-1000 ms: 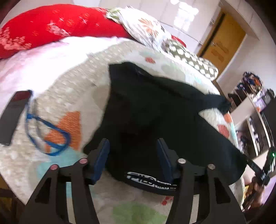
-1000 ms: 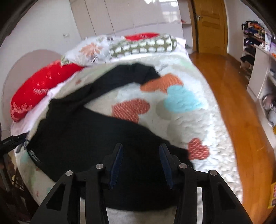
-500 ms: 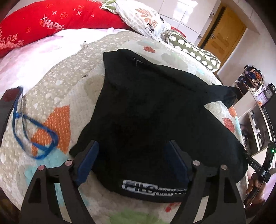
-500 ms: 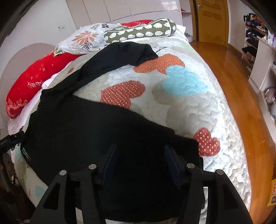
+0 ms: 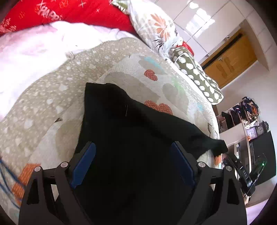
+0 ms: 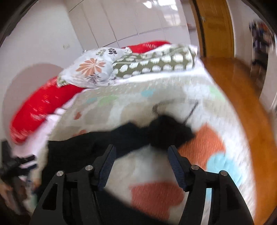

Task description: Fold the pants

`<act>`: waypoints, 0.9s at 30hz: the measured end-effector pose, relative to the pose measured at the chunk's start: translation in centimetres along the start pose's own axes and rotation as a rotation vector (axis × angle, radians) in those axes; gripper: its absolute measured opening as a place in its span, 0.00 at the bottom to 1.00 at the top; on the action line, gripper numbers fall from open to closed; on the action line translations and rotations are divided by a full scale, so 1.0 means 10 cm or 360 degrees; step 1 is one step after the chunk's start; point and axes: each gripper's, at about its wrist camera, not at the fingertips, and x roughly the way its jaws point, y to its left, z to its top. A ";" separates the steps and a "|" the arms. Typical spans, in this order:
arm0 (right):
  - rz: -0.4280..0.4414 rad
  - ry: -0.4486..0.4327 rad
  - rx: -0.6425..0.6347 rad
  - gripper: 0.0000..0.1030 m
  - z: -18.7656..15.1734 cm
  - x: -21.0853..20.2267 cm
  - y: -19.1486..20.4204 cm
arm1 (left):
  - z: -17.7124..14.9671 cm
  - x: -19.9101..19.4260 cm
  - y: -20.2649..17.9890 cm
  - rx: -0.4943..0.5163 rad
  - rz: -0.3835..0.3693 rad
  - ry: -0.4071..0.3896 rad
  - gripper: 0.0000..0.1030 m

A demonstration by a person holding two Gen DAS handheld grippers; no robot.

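Black pants [image 5: 131, 138] lie spread on a quilted bedspread [image 5: 43, 110] with coloured hearts. One leg runs off to the right in the left wrist view, ending near the bed's edge. My left gripper [image 5: 133, 152] hovers over the black cloth, its jaws opening wide with nothing pinched by the blue pads [image 5: 83, 164]. In the blurred right wrist view the pants [image 6: 155, 133] cross ahead of my right gripper [image 6: 140, 155]. Its jaws are opening too, with only quilt [image 6: 204, 138] showing between them.
Pillows line the head of the bed: a red one [image 5: 69, 12], a floral one [image 6: 91, 67] and a green dotted one [image 6: 155, 62]. White sheet [image 5: 26, 52] lies at the left. A wooden door [image 6: 214, 27] and wood floor [image 6: 242, 97] sit to the right, with shelves [image 5: 242, 112] beyond.
Both grippers have opened wider and moved forward along the bed toward the pillows. The waistband label and blue cord have dropped out of the left view. The right view now shows quilt instead of black cloth.
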 end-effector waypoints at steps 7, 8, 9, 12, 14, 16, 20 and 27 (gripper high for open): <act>-0.0079 0.0005 -0.0404 0.69 0.17 0.30 0.33 | 0.25 0.33 -0.04 0.0005 0.0097 0.0029 0.86; -0.0090 0.0004 -0.0445 0.69 0.18 0.33 0.35 | 0.28 0.38 -0.06 0.0007 0.0107 0.0036 0.86; -0.0086 0.0011 -0.0477 0.69 0.18 0.36 0.37 | 0.30 0.41 -0.06 0.0006 0.0120 0.0041 0.86; -0.0068 0.0023 -0.0569 0.77 0.14 0.38 0.39 | 0.36 0.50 -0.07 -0.0011 0.0155 0.0042 0.86; -0.0078 0.0008 -0.0628 0.79 0.12 0.37 0.39 | 0.42 0.54 -0.09 -0.0022 0.0163 0.0026 0.86; -0.0085 0.0012 -0.0669 0.79 0.11 0.40 0.39 | 0.46 0.57 -0.12 -0.0032 0.0163 0.0021 0.86; -0.0082 0.0027 -0.0732 0.79 0.11 0.47 0.37 | 0.51 0.70 -0.21 -0.0022 0.0182 0.0045 0.86; -0.0069 0.0038 -0.0879 0.79 0.13 0.65 0.45 | 0.51 0.89 -0.27 -0.0020 0.0221 0.0106 0.86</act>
